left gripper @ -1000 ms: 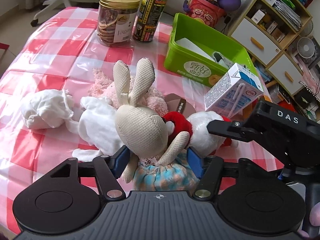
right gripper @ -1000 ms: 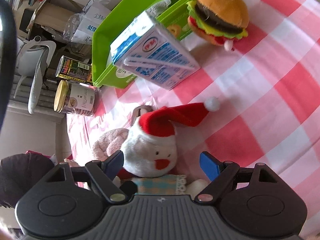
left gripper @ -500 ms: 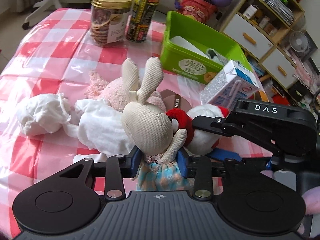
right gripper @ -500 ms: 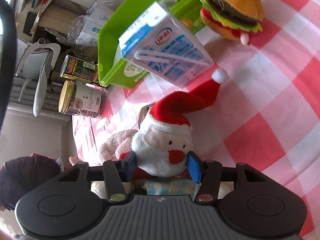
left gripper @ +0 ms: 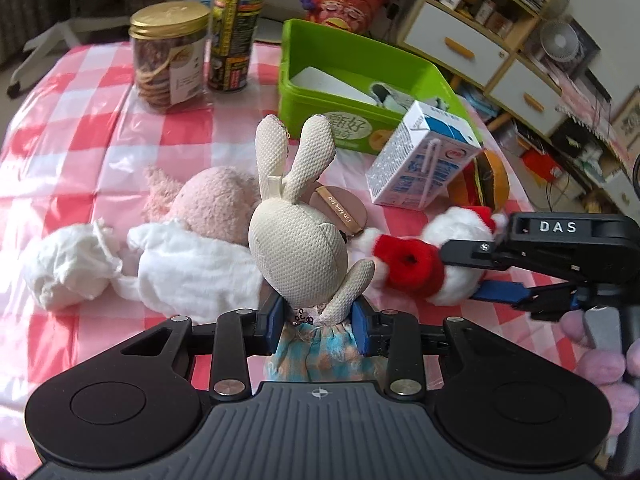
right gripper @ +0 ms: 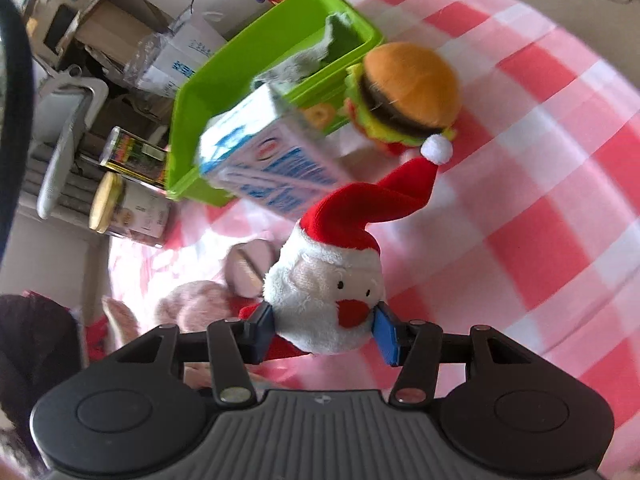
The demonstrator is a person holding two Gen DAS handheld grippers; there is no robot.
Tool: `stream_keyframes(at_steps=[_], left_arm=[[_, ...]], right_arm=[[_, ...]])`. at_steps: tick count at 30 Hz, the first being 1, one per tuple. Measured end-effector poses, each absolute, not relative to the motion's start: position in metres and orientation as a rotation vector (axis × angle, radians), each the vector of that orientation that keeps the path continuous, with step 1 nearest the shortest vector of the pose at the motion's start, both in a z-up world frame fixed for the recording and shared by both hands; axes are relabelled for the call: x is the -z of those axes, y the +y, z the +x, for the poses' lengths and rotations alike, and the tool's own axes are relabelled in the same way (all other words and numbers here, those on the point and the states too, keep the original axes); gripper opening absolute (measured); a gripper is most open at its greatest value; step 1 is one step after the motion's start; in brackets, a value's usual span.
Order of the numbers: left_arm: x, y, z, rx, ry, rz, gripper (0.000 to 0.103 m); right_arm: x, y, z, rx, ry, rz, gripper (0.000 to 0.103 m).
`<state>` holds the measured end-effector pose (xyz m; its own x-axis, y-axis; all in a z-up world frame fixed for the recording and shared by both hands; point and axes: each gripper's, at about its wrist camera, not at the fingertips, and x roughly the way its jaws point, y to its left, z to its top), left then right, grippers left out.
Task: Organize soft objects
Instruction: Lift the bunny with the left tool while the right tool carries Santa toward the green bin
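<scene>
The left wrist view alone shows the rabbit doll (left gripper: 298, 240), a white crumpled cloth (left gripper: 132, 264) and a pink plush (left gripper: 212, 204) lying on the red-and-white checked tablecloth (left gripper: 80, 128). It also shows the right gripper (left gripper: 460, 276) from the side. Only the right wrist view shows the Santa plush (right gripper: 332, 292) face-on, with its white beard, black eyes and red mouth.

The left gripper (left gripper: 318, 320) is closed on the rabbit doll at the neck, above its blue-and-peach checked dress; both blue pads press the fabric. The doll is beige coarse-weave cloth, upright, with two long ears raised.

The right gripper (right gripper: 322, 334) is clamped on the Santa plush at the cheeks. The plush is fuzzy white pile with a red felt-like hat ending in a white pompom that touches the plush hamburger (right gripper: 404, 92). The Santa sits just right of the rabbit.

Behind them, a milk carton (left gripper: 424, 160) leans tilted against the green plastic bin (left gripper: 320, 60). A round brown compact (left gripper: 340, 210) lies between rabbit and carton. A gold-lidded cookie jar (left gripper: 170, 56) and a printed can (left gripper: 234, 36) stand at the far edge.
</scene>
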<state>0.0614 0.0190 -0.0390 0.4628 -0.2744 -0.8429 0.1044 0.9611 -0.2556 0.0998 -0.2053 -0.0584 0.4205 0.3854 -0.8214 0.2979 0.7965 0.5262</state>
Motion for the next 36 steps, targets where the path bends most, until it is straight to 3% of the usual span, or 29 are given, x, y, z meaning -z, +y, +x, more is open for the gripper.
stream_keyframes(at_steps=[8, 16, 18, 20, 22, 28, 33, 34, 36], left_arm=[[0.044, 0.002, 0.075, 0.243, 1.058, -0.070, 0.035], [0.052, -0.023, 0.084, 0.271, 0.949, -0.047, 0.040], [0.052, -0.029, 0.084, 0.276, 0.930, -0.030, 0.045], [0.050, -0.032, 0.082, 0.270, 0.926, -0.027, 0.062], [0.047, -0.033, 0.078, 0.266, 0.920, -0.042, 0.066], [0.057, -0.028, 0.080, 0.230, 0.996, -0.140, 0.066], [0.074, -0.023, 0.084, 0.175, 1.056, -0.214, 0.052], [0.076, -0.022, 0.084, 0.171, 1.059, -0.220, 0.044], [0.078, -0.021, 0.083, 0.168, 1.058, -0.224, 0.042]], right_arm=[[0.057, -0.229, 0.095, 0.011, 1.179, 0.526, 0.036], [0.060, -0.246, 0.093, 0.023, 1.158, 0.540, 0.041], [0.062, -0.249, 0.092, 0.019, 1.161, 0.564, 0.043], [0.063, -0.254, 0.092, 0.012, 1.163, 0.595, 0.047], [0.064, -0.257, 0.092, 0.008, 1.166, 0.635, 0.050], [0.071, -0.267, 0.090, 0.021, 1.173, 0.748, 0.053], [0.081, -0.268, 0.090, 0.047, 1.162, 0.803, 0.053], [0.083, -0.269, 0.090, 0.047, 1.162, 0.816, 0.052], [0.087, -0.270, 0.090, 0.042, 1.155, 0.849, 0.047]])
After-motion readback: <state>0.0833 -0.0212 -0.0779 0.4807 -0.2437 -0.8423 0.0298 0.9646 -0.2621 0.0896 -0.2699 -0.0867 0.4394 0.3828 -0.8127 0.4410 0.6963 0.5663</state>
